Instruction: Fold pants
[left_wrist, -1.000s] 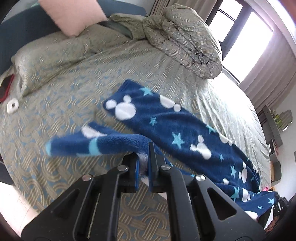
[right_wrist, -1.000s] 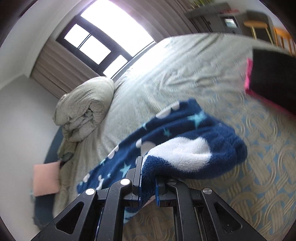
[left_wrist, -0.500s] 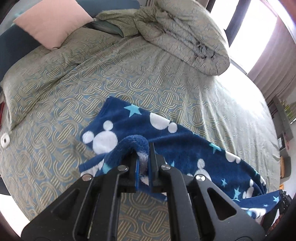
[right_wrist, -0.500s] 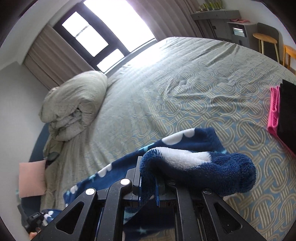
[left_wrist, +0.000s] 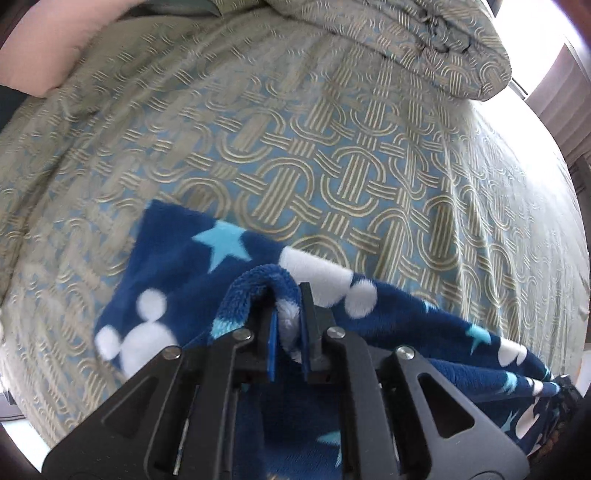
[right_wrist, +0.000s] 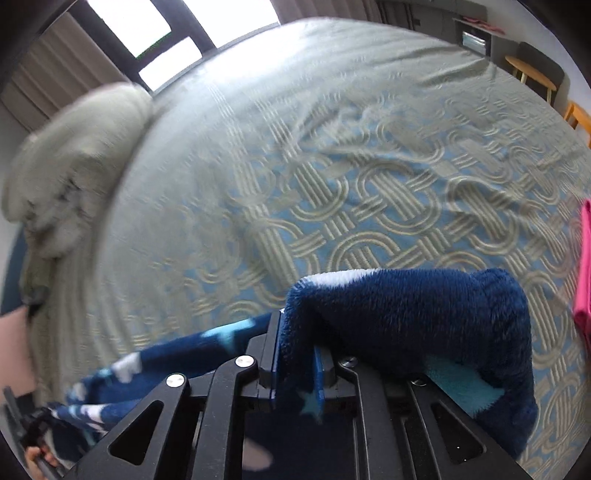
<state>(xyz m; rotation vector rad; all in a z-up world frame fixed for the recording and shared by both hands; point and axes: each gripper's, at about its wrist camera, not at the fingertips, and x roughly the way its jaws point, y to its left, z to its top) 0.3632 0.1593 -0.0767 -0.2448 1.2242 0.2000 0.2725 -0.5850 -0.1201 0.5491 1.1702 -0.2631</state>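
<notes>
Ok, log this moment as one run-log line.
step: fold fleece pants over on bed | left gripper: jaws opening, fleece between | right gripper: jaws opening, fleece between

I can't find any words, numbers or labels to read here. The pants (left_wrist: 192, 273) only have stars and white mouse-head shapes on them, and the bedspread (left_wrist: 332, 166) only has loops.
</notes>
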